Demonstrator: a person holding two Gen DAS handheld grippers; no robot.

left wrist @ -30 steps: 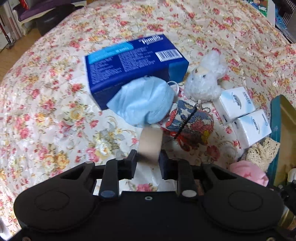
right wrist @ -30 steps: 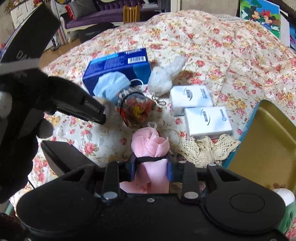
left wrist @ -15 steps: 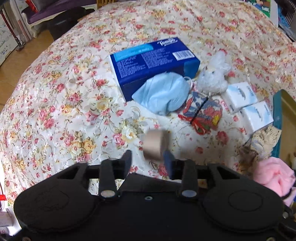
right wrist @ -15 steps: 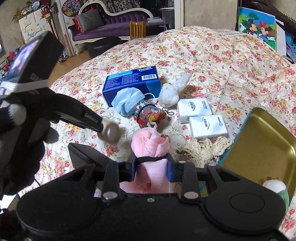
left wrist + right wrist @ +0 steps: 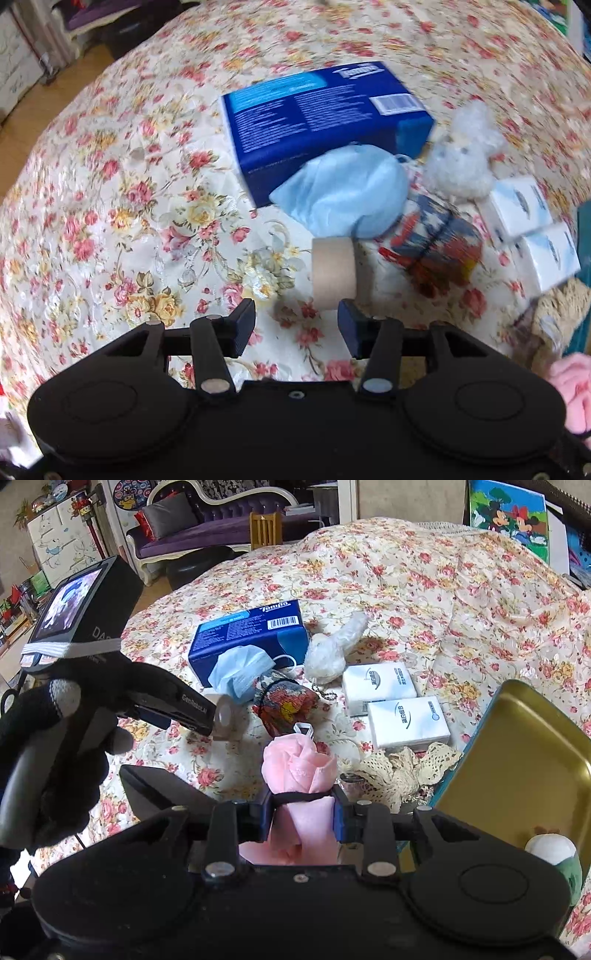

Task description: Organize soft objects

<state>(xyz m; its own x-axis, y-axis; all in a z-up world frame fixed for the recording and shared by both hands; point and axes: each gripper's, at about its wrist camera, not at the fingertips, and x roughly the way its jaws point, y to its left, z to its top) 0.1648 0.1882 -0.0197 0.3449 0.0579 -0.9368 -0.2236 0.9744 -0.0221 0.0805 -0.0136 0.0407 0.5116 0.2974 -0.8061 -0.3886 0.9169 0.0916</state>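
My right gripper point(image 5: 301, 812) is shut on a pink rolled cloth point(image 5: 301, 771) tied with a black band, held above the floral bedspread point(image 5: 424, 579). My left gripper point(image 5: 297, 326) is open; a beige tape roll point(image 5: 334, 272) sits just off its right fingertip, free of the jaws. The left gripper also shows in the right wrist view point(image 5: 207, 720) with the roll point(image 5: 223, 716) at its tip. Beyond lie a blue face mask point(image 5: 343, 195), a patterned pouch point(image 5: 436, 251) and a white plush toy point(image 5: 461, 166).
A blue tissue box point(image 5: 317, 118) lies behind the mask. Two white tissue packs point(image 5: 391, 705) and cream lace point(image 5: 402, 768) lie by an open gold tin point(image 5: 517, 760) at the right, with a soft toy point(image 5: 554, 853) in it.
My left gripper has opened and let go of the tape roll, and pulled back from the mask. My right gripper has lifted a little with the pink cloth.
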